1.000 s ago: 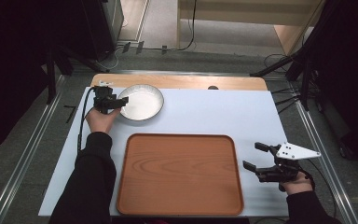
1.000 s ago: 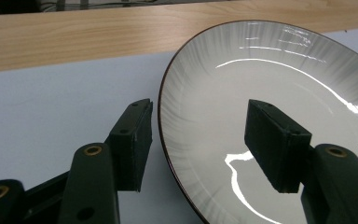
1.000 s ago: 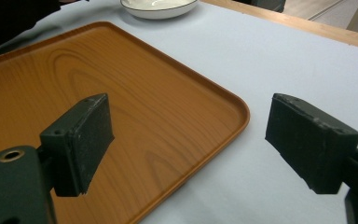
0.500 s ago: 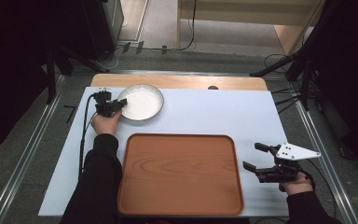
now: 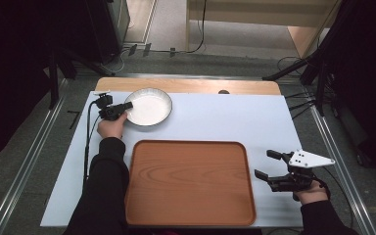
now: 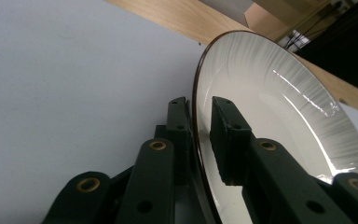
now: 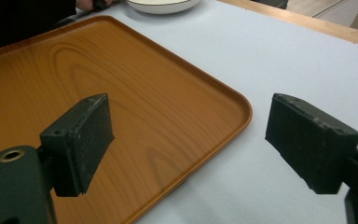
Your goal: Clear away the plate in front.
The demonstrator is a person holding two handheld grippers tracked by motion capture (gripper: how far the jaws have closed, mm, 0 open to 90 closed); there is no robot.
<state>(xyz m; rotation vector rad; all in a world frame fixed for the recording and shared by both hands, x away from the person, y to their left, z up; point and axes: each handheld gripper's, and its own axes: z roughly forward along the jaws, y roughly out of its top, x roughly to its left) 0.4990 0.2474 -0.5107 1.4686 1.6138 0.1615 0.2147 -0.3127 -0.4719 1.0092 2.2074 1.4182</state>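
A white plate (image 5: 149, 106) with a dark rim sits at the far left of the white table top. My left gripper (image 5: 127, 106) reaches its left edge. In the left gripper view the jaws have just been closing, and my left gripper (image 6: 198, 100) now clamps the rim of the plate (image 6: 284, 102), one jaw outside and one inside. A brown wooden tray (image 5: 191, 181) lies empty at the near centre. My right gripper (image 5: 263, 163) rests open just right of it, nothing between its jaws. In its own view my right gripper (image 7: 189, 121) straddles the corner of the tray (image 7: 74, 70), with the plate (image 7: 161, 4) beyond.
A white mat (image 5: 225, 117) covers the table, with a bare wooden strip (image 5: 200, 87) along the far edge. Metal rails run down both sides. Cables and stand legs lie on the floor behind the table.
The left hand has edged down and in toward the plate, and its jaws have come together on the plate's left rim. The right hand has stayed put.
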